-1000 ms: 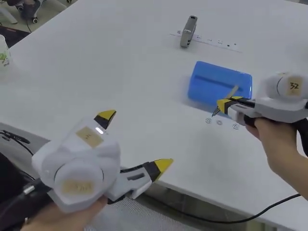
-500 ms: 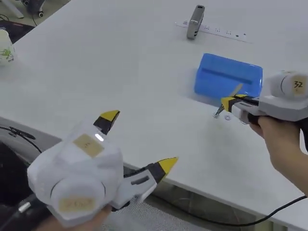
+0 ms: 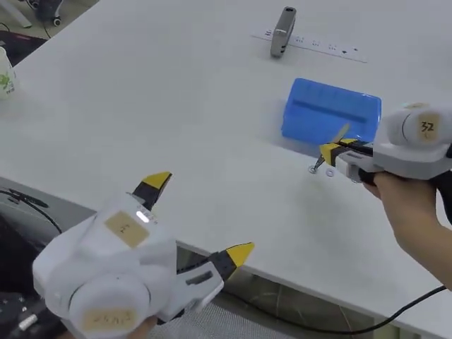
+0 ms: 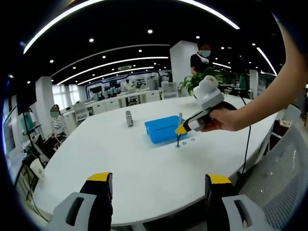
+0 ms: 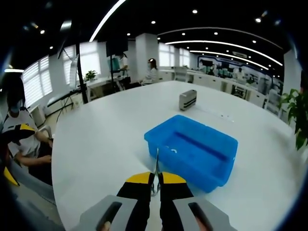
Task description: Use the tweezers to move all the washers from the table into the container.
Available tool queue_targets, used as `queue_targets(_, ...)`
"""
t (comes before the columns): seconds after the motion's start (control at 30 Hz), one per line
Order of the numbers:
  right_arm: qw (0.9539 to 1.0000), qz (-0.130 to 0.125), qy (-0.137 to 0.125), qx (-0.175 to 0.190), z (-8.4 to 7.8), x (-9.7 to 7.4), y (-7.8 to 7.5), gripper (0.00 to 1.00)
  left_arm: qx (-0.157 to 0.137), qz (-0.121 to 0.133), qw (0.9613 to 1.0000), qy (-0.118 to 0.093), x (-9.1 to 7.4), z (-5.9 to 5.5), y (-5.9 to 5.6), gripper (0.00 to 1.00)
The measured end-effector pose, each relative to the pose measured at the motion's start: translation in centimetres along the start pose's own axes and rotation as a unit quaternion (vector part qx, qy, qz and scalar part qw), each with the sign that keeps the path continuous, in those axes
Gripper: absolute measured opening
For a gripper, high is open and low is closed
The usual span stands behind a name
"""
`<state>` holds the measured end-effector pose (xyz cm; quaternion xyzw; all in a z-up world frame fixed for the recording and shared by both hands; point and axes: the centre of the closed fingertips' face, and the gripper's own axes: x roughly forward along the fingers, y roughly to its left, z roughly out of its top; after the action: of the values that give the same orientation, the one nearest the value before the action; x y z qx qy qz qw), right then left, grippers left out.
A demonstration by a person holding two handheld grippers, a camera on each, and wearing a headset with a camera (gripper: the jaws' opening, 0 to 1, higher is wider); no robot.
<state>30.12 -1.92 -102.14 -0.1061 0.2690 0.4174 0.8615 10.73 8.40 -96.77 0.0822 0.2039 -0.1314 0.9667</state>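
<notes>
I see rt gripper (image 3: 330,152) jaws pinched on the tweezers (image 3: 318,164), tip down by a washer (image 3: 330,173) on the table (image 3: 176,106) just in front of the blue container (image 3: 311,138), so I reckon at least that one's left to move; lt gripper (image 3: 200,215) jaws wide, empty.
</notes>
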Motion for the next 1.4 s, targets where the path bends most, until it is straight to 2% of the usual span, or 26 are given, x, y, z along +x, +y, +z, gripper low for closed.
queue_targets(0.1, 1.0, -0.001, 0.001, 0.0, 0.0, -0.1, -0.1, 0.01, 0.009, 0.008, 0.9999, -0.007, -0.2, 0.0, 0.1, 0.8)
queue_targets(0.17, 1.0, 0.001, 0.003, 0.003, -0.1, -0.1, -0.1, 0.01, 0.004, 0.004, 1.0, -0.004, -0.2, -0.1, 0.1, 0.78)
queue_targets(0.33, 1.0, 0.003, 0.001, 0.004, 0.3, -0.5, -0.2, 0.01, 0.01, 0.009, 0.9999, -0.002, -0.3, -0.3, 0.1, 0.79)
queue_targets(0.47, 0.9999, 0.007, -0.008, -0.001, 1.4, -1.0, 0.0, 0.01, 0.01, 0.01, 0.9999, -0.001, -0.4, -0.5, 0.1, 0.78)
queue_targets(0.73, 0.9991, 0.011, -0.038, -0.013, 4.5, -1.7, 0.0, 0.01, 0.021, 0.008, 0.9997, 0.005, -0.7, -0.9, -0.1, 0.77)
queue_targets(0.9, 0.9985, 0.012, -0.049, -0.023, 5.8, -1.9, 0.0, 0.01, 0.022, 0.009, 0.9997, 0.006, -1.0, -1.1, -0.1, 0.76)
queue_targets(1.17, 0.9971, -0.005, -0.068, -0.034, 8.3, -1.4, -1.9, 0.01, 0.024, 0.004, 0.9996, 0.017, -2.0, -2.1, -0.5, 0.74)
queue_targets(1.4, 0.9962, -0.023, -0.078, -0.031, 9.5, -0.6, -3.9, 0.02, 0.021, 0.003, 0.9994, 0.027, -3.3, -3.1, -1.1, 0.72)
